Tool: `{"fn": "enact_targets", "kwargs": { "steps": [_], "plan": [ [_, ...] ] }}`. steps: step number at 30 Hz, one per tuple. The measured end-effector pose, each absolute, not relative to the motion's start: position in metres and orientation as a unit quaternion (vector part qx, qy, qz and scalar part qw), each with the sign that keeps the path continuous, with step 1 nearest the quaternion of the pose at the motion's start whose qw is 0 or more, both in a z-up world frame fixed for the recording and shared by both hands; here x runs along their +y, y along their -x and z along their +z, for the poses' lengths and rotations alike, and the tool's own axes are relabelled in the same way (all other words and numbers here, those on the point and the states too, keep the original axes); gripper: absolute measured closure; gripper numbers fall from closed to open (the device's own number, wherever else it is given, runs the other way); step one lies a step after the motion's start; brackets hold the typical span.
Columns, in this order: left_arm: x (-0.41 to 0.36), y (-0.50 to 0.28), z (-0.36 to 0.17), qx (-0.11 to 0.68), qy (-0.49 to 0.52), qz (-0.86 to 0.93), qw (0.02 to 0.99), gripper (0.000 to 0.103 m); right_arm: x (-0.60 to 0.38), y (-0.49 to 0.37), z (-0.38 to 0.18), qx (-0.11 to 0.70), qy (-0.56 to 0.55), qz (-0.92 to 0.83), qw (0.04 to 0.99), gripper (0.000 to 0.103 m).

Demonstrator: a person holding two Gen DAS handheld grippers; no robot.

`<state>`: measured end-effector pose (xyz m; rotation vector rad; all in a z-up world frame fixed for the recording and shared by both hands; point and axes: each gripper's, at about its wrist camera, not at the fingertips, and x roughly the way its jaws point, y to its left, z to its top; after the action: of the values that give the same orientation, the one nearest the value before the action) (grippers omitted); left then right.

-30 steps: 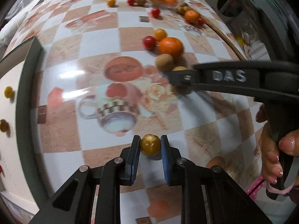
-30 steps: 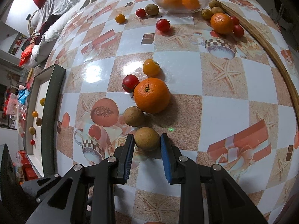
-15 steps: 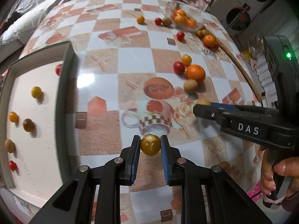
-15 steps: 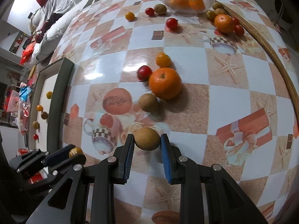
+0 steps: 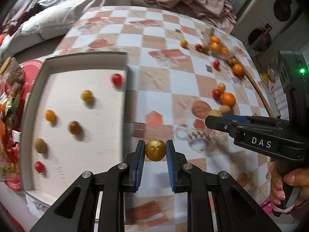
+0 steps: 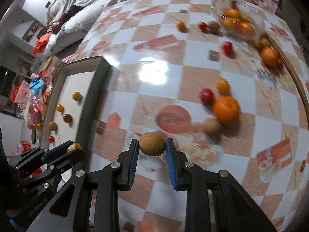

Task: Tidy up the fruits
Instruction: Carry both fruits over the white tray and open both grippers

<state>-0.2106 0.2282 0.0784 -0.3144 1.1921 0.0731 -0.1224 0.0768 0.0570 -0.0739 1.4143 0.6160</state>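
Note:
My left gripper (image 5: 155, 152) is shut on a dark yellow cherry tomato (image 5: 155, 152), held above the table just right of the tray (image 5: 124, 104). The white tray with a dark rim holds several small fruits, among them a red tomato (image 5: 116, 78) and a yellow one (image 5: 86, 95). My right gripper (image 6: 152, 147) is shut on a round brown longan (image 6: 152, 144), lifted over the checkered tablecloth. In the right wrist view the left gripper (image 6: 74, 148) shows at the lower left beside the tray (image 6: 92, 104). A big orange (image 6: 226, 109) and another brown fruit (image 6: 211, 126) lie on the cloth.
A glass bowl (image 6: 236, 22) with oranges stands at the far right of the table, with loose tomatoes and small fruits around it. A wooden hoop (image 6: 301, 92) curves along the table's right edge. Packets and clutter lie left of the tray. A person's hand (image 5: 285, 185) grips the right tool.
Both grippers have lifted their fruits and travelled left toward the tray. The tray now fills much more of both views and the fruit pile has receded to the right.

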Motion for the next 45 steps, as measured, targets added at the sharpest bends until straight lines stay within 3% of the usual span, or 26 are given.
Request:
{"fn": "enact_targets", "kwargs": {
  "steps": [12, 22, 45],
  "plan": [
    [0.326, 0.213, 0.089, 0.528, 0.154, 0.112, 0.827, 0.080, 0.181, 0.115, 0.071, 0.618, 0.061, 0.341, 0.705, 0.072],
    [0.386, 0.178, 0.058, 0.536, 0.150, 0.153, 0.817, 0.080, 0.252, 0.098, 0.060, 0.611, 0.077, 0.357, 0.703, 0.072],
    [0.410, 0.141, 0.017, 0.562, 0.126, 0.163, 0.801, 0.080, 0.298, 0.076, 0.018, 0.614, 0.122, 0.334, 0.705, 0.072]
  ]
}}
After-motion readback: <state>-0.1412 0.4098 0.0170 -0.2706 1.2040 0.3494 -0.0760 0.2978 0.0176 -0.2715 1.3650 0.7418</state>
